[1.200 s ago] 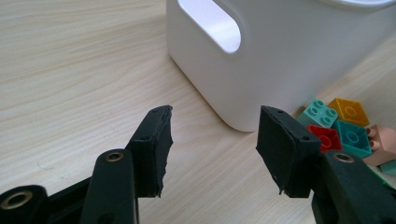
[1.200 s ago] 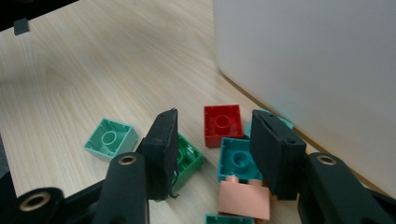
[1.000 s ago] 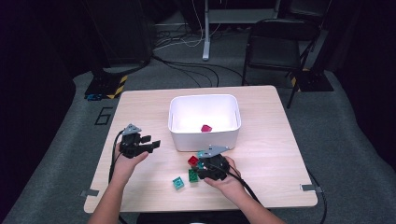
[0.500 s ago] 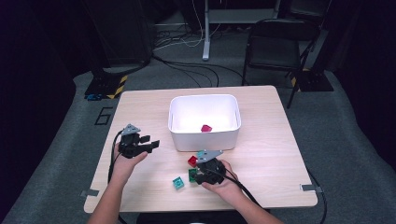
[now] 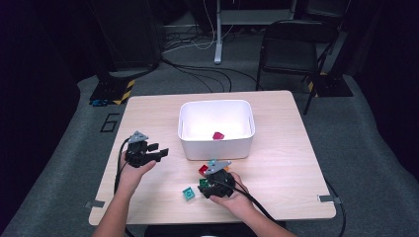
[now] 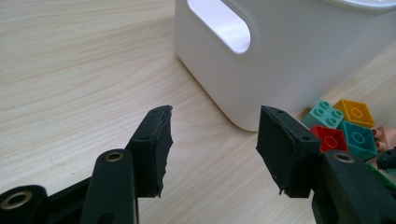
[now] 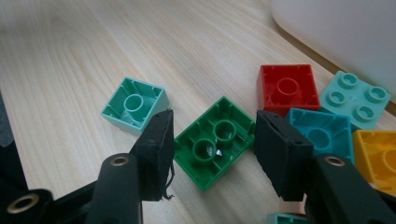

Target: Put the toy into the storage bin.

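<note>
Green brick sits between freshly widened right tool jaws, near edge hidden

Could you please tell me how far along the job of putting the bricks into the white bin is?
Early on. Done: one red brick lies inside the white bin. In hand: the right gripper, jaws just opening, straddles the green brick on the table without pressing it. The left gripper is open with nothing between its jaws. Left: the green, mint, red, teal and yellow bricks.
</note>
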Demonstrator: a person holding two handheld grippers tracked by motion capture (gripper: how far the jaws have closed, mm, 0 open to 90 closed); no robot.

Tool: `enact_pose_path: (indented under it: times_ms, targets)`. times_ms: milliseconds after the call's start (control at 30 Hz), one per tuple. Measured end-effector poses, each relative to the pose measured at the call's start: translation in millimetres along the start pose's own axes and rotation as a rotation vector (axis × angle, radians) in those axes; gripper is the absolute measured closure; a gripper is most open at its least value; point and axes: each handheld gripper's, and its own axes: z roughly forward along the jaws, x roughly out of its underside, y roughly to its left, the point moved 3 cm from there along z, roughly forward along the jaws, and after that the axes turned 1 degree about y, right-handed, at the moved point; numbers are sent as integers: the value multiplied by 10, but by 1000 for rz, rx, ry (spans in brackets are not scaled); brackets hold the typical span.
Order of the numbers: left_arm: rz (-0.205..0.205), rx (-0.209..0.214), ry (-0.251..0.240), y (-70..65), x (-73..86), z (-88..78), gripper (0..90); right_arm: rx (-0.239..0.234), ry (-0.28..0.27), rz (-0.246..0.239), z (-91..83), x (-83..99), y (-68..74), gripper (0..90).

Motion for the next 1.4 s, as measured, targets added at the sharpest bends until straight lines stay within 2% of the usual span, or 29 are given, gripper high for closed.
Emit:
enact_pose_path:
  times_ms: [133,333,500,600,833,1033,1100,1200,1233,1400]
  targets:
    - [3,1,-1,3,2,-2,443,-15,10,13,17,-4,-21,447]
    - [-4,-8,-6,14,13,-19,443,-31,7,-6,71,-24,12,443]
    - [-7,-16,-13,26,23,-37,443,9,25,-65,125,-27,40,506]
    - [-8,-19,-12,33,28,-42,443,21,42,-73,135,-17,33,560]
    - [-7,-17,-8,36,27,-42,443,12,49,-68,125,-17,23,586]
    - [-12,-16,-9,40,28,-47,443,-4,30,-57,54,-49,24,587]
    - [-14,-17,-10,43,29,-48,443,-10,22,-66,22,-70,14,587]
    - [-15,-20,-11,51,29,-50,443,-23,13,-55,-52,-107,13,587]
    - [-12,-19,-10,56,28,-50,443,-28,10,-73,-80,-121,1,587]
    - [-13,-23,-9,58,28,-47,443,-37,-27,-67,-267,-217,-20,587]
